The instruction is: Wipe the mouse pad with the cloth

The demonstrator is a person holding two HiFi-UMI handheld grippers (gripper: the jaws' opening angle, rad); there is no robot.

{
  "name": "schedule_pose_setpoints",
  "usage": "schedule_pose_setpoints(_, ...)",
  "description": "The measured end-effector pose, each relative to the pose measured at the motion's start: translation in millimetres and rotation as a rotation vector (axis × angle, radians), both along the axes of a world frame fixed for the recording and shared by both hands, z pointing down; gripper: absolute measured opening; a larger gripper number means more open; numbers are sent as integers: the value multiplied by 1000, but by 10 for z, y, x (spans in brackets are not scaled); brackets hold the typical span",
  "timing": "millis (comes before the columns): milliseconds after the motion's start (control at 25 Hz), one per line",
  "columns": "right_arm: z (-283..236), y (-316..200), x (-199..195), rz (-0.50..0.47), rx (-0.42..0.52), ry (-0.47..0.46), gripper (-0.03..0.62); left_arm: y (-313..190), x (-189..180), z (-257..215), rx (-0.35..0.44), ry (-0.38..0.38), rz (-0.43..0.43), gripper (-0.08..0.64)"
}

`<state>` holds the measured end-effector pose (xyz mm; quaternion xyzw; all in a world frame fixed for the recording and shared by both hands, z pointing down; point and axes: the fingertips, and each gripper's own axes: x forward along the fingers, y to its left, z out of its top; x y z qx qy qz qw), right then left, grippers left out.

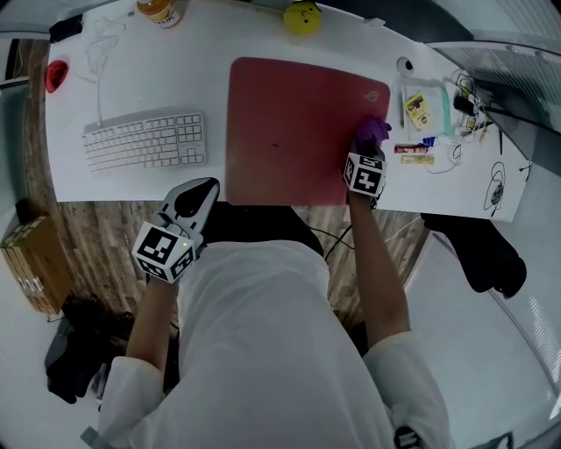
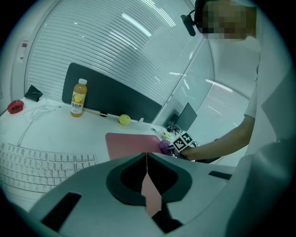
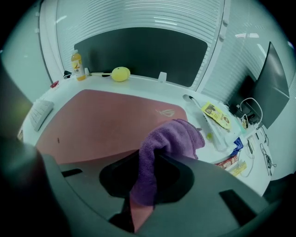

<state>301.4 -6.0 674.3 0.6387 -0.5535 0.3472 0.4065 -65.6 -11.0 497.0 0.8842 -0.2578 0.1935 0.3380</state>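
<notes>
A large red mouse pad (image 1: 294,131) (image 3: 106,125) (image 2: 127,143) lies on the white desk (image 1: 131,88). My right gripper (image 1: 368,153) (image 3: 147,159) is shut on a purple cloth (image 1: 372,134) (image 3: 169,143) (image 2: 164,146), which rests on the pad's right edge near its logo. My left gripper (image 1: 195,200) (image 2: 147,159) hangs at the desk's front edge below the keyboard, jaws together with nothing between them.
A white keyboard (image 1: 145,140) (image 2: 32,164) lies left of the pad. At the back stand a juice bottle (image 2: 78,97) (image 3: 77,65) and a yellow toy (image 1: 301,17) (image 3: 120,73). Packets and cables (image 1: 429,114) crowd the desk's right side. A red object (image 1: 56,74) sits far left.
</notes>
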Motion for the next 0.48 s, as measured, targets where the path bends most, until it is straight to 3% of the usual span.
schedule_pose_setpoints(480, 13, -259, -669, -64, -5, -71, 83, -195, -281, 125, -8, -4, -21, 18)
